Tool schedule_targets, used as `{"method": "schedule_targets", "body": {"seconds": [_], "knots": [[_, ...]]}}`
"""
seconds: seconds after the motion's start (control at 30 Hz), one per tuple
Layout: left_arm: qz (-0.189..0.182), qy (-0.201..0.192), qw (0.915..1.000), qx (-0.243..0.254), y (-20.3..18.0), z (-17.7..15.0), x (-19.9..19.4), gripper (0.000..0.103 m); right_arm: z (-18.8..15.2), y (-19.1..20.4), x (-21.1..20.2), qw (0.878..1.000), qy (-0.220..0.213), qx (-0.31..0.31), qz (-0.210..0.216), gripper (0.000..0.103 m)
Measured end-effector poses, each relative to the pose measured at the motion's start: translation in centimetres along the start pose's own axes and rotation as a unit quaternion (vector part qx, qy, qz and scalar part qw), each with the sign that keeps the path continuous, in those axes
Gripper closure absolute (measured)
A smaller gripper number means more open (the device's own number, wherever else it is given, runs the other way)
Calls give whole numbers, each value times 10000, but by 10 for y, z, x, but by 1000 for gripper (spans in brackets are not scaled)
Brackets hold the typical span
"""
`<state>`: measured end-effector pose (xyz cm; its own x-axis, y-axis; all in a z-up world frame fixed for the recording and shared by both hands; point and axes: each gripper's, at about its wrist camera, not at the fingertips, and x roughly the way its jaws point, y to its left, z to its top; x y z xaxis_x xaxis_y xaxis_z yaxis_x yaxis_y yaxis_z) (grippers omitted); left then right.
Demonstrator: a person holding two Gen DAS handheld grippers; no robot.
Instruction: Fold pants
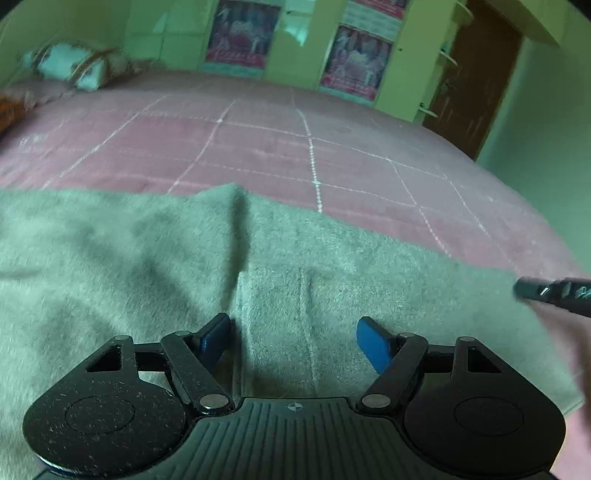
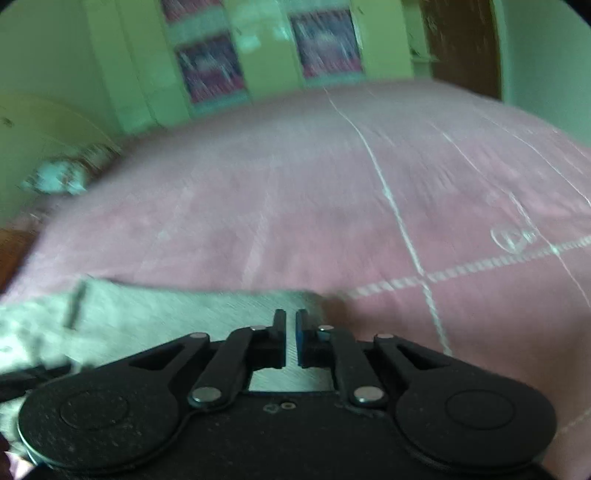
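Observation:
Grey fleece pants [image 1: 147, 258] lie across the pink bedspread [image 1: 258, 147], with a raised fold near the middle. My left gripper [image 1: 293, 338] is open just above the pants, its blue pads [image 1: 373, 343] spread wide and holding nothing. The tip of the right gripper [image 1: 550, 291] shows at the right edge of the left wrist view. In the right wrist view, the pants [image 2: 166, 317] run left from my right gripper [image 2: 290, 325], whose jaws stand nearly closed with a strip of grey cloth between them at the pants' edge.
The bedspread [image 2: 332, 203] has a white stitched grid. A patterned pillow [image 1: 70, 66] lies at the far left. Green cupboards with posters [image 1: 240, 33] stand behind the bed, and a brown door [image 1: 476, 81] is at the far right.

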<state>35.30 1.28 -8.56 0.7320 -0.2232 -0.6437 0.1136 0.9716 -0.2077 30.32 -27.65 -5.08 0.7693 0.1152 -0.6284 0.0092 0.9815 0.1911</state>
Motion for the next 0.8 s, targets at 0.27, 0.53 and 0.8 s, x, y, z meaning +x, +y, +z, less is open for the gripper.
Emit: {"method": "schedule_targets", "body": {"seconds": [0.27,0.53,0.8], "knots": [[190,-20,9998,76,-3,-11,-10,26,-18,7,-17,9998,39,-59,187,97],[275,-457,9985,-104,26,-16,-77,5,-22,7,-53,9989,4,-108,456,88],[1021,-1005,9798,-1395,165,-62,-153,3,-62,6,-80,9975,103,118,687,82]]}}
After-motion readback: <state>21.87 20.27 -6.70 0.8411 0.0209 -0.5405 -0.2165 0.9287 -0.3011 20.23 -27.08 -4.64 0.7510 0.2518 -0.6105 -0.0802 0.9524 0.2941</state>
